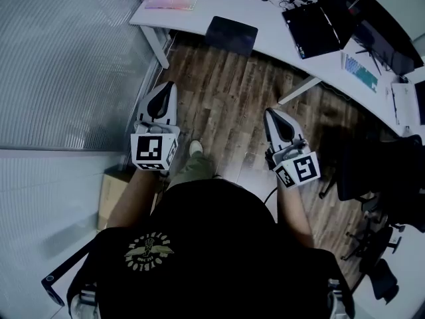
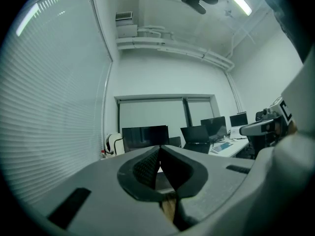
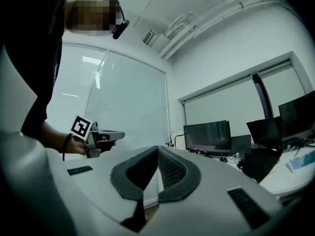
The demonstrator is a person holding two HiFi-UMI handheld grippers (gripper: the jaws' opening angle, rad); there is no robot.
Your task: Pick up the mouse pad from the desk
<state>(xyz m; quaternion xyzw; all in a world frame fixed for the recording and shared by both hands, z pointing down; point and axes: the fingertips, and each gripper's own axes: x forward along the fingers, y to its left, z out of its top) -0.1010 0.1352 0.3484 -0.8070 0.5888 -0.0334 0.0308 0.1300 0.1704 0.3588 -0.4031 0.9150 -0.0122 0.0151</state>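
The mouse pad (image 1: 231,34) is a dark rectangle lying at the front edge of the white desk (image 1: 271,40), far ahead of both grippers. My left gripper (image 1: 164,89) is held level over the wooden floor, shut with nothing between its pads. My right gripper (image 1: 271,114) is held level beside it, also shut and empty. In the left gripper view the jaws (image 2: 160,151) meet in a closed line, and the right gripper (image 2: 268,126) shows at the right edge. In the right gripper view the jaws (image 3: 158,150) are likewise closed, and the left gripper (image 3: 101,136) shows at the left.
A pink keyboard (image 1: 171,2), cables and an open laptop (image 1: 312,28) lie on the desk. A dark office chair (image 1: 375,168) stands at the right. A cardboard box (image 1: 113,195) sits on the floor at the left, by a glass wall with blinds (image 1: 66,58).
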